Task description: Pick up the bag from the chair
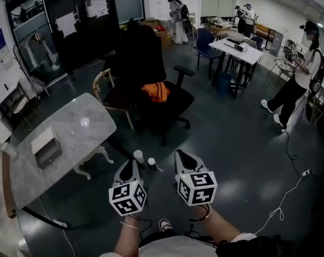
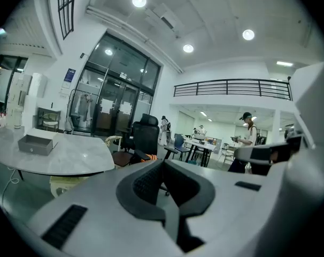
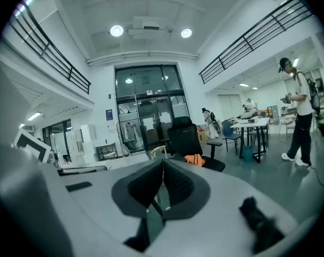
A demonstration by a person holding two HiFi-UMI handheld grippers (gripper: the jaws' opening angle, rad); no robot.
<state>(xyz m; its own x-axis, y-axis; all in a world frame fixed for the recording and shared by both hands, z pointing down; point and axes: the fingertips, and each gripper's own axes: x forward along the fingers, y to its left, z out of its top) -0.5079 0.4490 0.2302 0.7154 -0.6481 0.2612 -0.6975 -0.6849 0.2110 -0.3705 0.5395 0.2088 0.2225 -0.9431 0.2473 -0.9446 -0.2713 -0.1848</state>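
An orange bag [image 1: 155, 91] lies on the seat of a black office chair [image 1: 143, 52] in the middle of the room. It also shows small and far off in the left gripper view [image 2: 143, 157] and the right gripper view [image 3: 194, 159]. My left gripper [image 1: 130, 164] and right gripper [image 1: 183, 155] are held low over the floor, side by side, well short of the chair. In both gripper views the jaws meet with nothing between them. Both point toward the chair [image 2: 146, 135] [image 3: 183, 133].
A marble table [image 1: 66, 138] with a grey box [image 1: 46, 148] stands at my left, and a wooden chair [image 1: 111, 95] sits beside the black one. Two small white cups [image 1: 138, 156] stand on the floor ahead. A person [image 1: 298, 84], a white table [image 1: 239, 50] and a floor cable [image 1: 285, 197] are at right.
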